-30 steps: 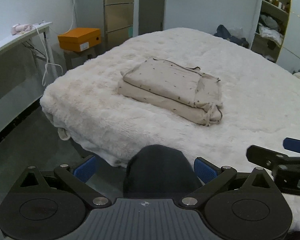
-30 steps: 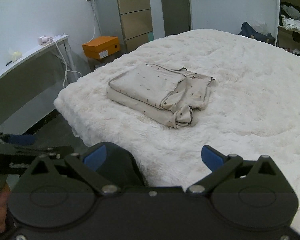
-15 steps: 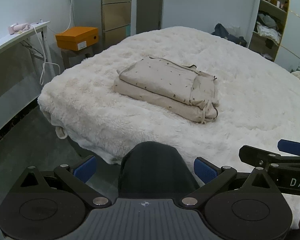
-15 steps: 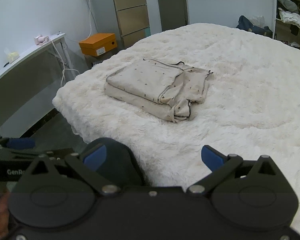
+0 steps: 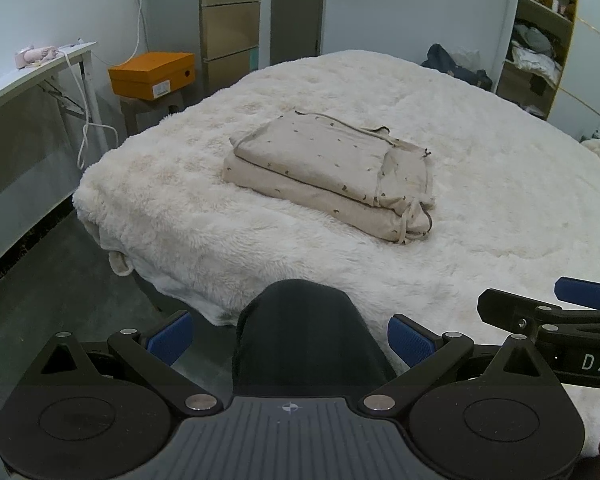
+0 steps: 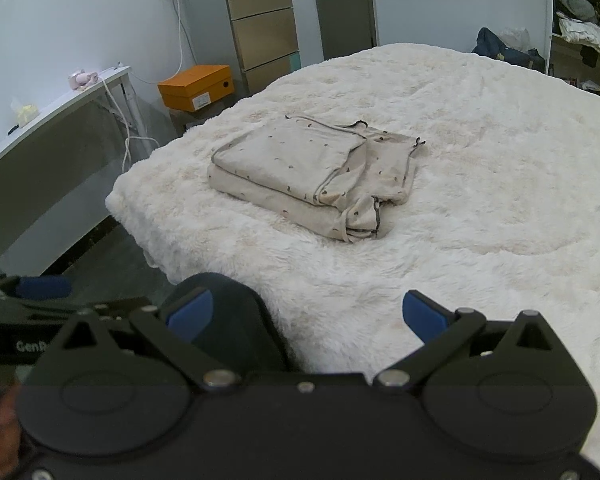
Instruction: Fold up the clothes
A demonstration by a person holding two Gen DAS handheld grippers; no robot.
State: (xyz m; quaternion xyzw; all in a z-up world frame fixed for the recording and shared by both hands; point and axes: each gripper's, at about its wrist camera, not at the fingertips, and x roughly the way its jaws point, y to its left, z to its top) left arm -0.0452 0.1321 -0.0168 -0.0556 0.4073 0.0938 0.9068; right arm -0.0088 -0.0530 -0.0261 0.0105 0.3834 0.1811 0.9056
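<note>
Beige folded clothes lay on the fluffy bed; left tool and right tool hung spread, empty

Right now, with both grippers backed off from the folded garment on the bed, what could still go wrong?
The folded garment has a loose, bunched right end that isn't tucked flat; it may slump open. Its soft fluffy blanket gives uneven support, so any nudge could skew the stack. Both the left gripper and right gripper are open, so nothing holds it.
</note>
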